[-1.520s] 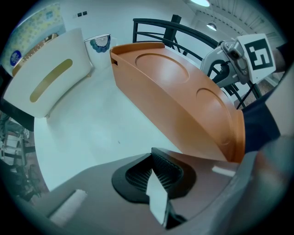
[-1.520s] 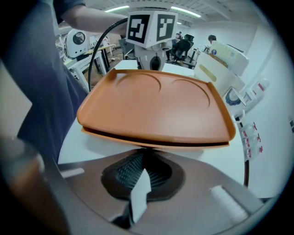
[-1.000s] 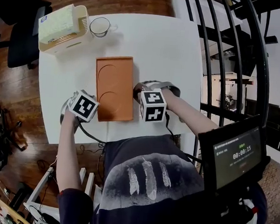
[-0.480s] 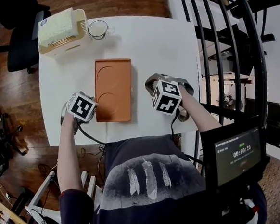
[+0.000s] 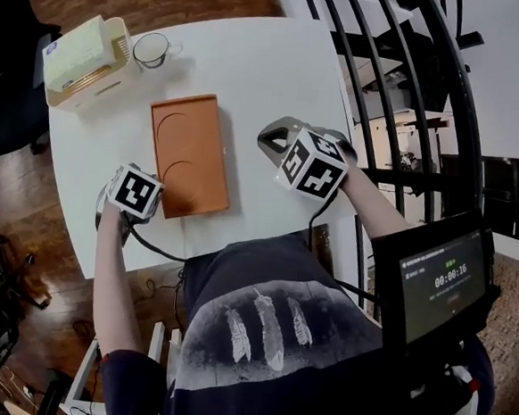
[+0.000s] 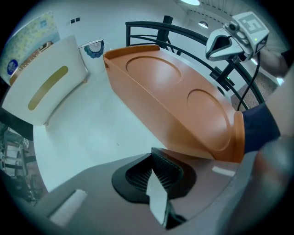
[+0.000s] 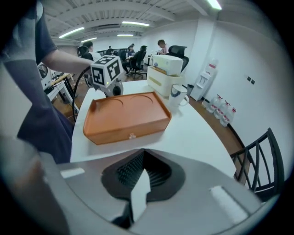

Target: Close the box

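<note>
jaws together and empty on both, the left gripper (image 6: 155,165) sat at the near corner of the orange box (image 5: 189,154), the right gripper (image 7: 142,165) off its right; lid looked seated, so a gentle retreat seemed wise

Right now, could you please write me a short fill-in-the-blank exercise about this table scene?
1. The orange box lies on the white table with its lid ____.
2. The left gripper, jaws together, sits by the box's near ____ corner.
3. The right gripper, held apart from the box, has ____ between its shut jaws.

Missing words: closed; left; nothing.
</note>
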`<state>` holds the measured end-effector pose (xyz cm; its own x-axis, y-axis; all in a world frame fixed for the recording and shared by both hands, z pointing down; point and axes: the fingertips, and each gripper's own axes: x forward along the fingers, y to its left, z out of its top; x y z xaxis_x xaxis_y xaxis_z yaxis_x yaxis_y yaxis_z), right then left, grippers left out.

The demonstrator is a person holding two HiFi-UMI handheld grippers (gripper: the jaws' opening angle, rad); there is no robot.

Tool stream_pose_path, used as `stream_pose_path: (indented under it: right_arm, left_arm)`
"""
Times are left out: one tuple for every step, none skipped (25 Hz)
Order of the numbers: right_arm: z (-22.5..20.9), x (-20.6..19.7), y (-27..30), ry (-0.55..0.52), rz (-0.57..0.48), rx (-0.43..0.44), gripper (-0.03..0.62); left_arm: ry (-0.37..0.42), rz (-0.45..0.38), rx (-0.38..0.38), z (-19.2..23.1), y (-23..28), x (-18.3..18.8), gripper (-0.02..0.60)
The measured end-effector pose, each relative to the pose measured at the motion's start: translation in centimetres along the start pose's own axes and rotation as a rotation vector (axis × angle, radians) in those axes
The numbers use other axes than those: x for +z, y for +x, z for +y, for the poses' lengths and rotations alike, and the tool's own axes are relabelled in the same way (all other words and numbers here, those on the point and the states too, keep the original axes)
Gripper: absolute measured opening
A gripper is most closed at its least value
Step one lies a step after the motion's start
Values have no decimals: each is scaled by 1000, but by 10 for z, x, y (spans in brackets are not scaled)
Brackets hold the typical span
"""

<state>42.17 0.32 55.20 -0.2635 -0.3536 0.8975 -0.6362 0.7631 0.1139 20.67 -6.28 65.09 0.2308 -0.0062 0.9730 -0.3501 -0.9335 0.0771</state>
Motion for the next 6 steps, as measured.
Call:
stream_pose_path:
  right_arm:
    - [3,5,-3,1,-11,-3,5]
    - [5,9,-5,-5,-15,-7,5]
    - [8,13,-5,-14,-17,-12,5]
    - [9,16,-6,-22,-18,-16,5]
    - [11,20,-5,-29,-19,-20,5]
    - [12,24,-5,-36,-20,-23,5]
  left_arm:
    - [-2,-5,-8,-1,-1,0,15]
    - [-11,-13,-29,-6,0,-1,15]
    - [-24,-22,-58,-11,0,-1,15]
    - [-33,-29,-82,-16,1,-1,15]
    - [-38,-34,-101,-20,2,0,15]
    - [-41,-38,-117,-23,3,0,15]
